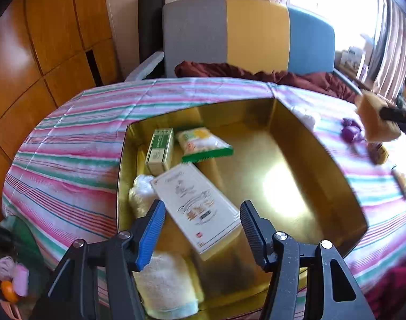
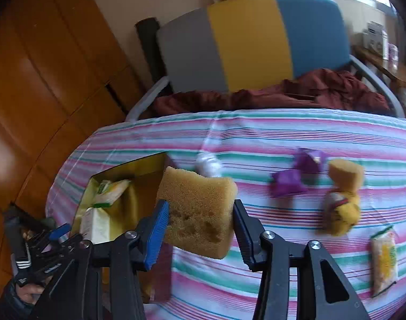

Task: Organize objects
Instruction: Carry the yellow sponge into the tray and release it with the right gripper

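Note:
A gold box (image 1: 309,160) stands on the striped tablecloth (image 1: 69,138). In it lie a green carton (image 1: 160,149), a snack packet (image 1: 203,144), a white carton (image 1: 197,205), a white fluffy item (image 1: 141,186) and a yellow towel (image 1: 165,282). My left gripper (image 1: 202,208) hovers open over the white carton without pressing on it. My right gripper (image 2: 200,208) is shut on a yellow sponge (image 2: 200,208), held above the cloth just right of the gold box (image 2: 149,165). From the left wrist view, that sponge (image 1: 373,128) shows at the far right.
On the cloth to the right lie two purple packets (image 2: 285,184), a second sponge (image 2: 345,173), a yellow bag (image 2: 341,213), a snack packet (image 2: 384,261) and a white item (image 2: 208,165). A grey, yellow and blue chair (image 2: 251,42) with maroon cloth (image 2: 309,90) stands behind; wooden cabinets (image 2: 42,80) stand left.

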`<state>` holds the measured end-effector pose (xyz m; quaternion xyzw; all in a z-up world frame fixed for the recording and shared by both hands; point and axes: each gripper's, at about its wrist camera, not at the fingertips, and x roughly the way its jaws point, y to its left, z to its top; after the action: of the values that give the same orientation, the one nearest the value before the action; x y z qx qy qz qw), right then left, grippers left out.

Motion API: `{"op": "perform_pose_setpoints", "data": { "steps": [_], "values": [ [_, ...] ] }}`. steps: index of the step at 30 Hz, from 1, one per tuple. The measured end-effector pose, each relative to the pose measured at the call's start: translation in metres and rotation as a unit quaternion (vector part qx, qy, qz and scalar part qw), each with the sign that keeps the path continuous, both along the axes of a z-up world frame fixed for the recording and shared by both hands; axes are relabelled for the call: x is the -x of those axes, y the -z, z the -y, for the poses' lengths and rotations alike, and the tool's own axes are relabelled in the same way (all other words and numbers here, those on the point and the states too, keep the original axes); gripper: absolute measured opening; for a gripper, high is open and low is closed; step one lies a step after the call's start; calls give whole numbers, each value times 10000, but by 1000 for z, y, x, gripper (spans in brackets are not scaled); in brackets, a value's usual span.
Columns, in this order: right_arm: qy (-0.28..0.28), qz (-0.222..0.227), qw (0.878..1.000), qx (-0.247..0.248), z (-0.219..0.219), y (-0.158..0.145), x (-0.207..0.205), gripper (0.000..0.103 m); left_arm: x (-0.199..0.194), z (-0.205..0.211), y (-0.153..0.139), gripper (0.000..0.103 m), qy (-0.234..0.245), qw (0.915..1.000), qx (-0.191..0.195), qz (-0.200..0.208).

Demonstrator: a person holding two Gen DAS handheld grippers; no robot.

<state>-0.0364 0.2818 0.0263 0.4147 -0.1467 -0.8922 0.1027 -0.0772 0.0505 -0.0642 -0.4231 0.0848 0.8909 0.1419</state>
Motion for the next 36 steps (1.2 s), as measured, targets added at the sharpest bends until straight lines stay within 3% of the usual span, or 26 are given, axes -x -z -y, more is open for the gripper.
{"op": "perform_pose_setpoints", "data": {
  "steps": [8, 17, 21, 26, 28, 36],
  "values": [
    [-1091, 722, 9913, -121, 129, 47, 51, 48, 3, 39, 14, 60, -341, 9991, -124, 198],
    [-1206, 1362, 9817, -570, 196, 96, 78, 48, 4, 78, 25, 59, -698, 9967, -293, 308],
    [-1156, 1358, 9827, -503, 199, 97, 79, 53, -2, 86, 15, 60, -754, 9954, -564, 152],
    [-1050, 1385, 9843, -293, 185, 100, 77, 78, -10, 89, -5, 65, -786, 9937, -774, -173],
    [-1005, 1324, 9857, -264, 179, 97, 74, 84, -15, 88, -12, 67, -786, 9930, -845, -242],
    [-946, 972, 9906, -204, 161, 76, 50, 84, -30, 78, -20, 68, -725, 9933, -846, -317]
  ]
}}
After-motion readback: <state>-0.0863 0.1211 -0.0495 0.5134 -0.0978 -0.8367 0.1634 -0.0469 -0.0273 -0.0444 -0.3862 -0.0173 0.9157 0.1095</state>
